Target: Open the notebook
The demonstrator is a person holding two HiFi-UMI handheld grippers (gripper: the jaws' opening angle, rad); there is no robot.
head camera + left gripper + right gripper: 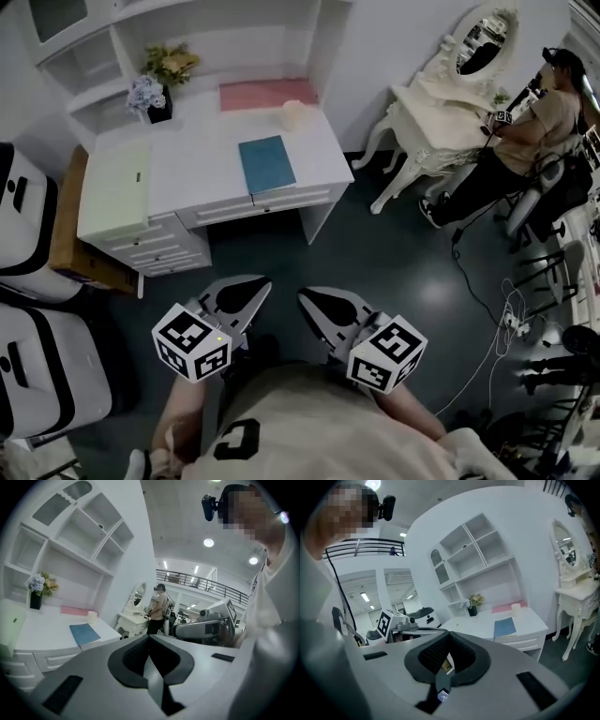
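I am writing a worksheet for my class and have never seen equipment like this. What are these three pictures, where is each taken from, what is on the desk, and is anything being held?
There is no robot here. A person holds a two-jaw gripper in each hand. The head view comes from a camera on the person's head looking steeply down. It shows the left gripper and the right gripper, each carrying a cube with square markers. The other two views come from cameras riding on each gripper, looking along its jaws. Both grippers are shut and hold nothing. Ahead, apart from both grippers, a white desk carries a closed blue notebook, a pink mat, a cream cylinder and flowers in a dark vase.
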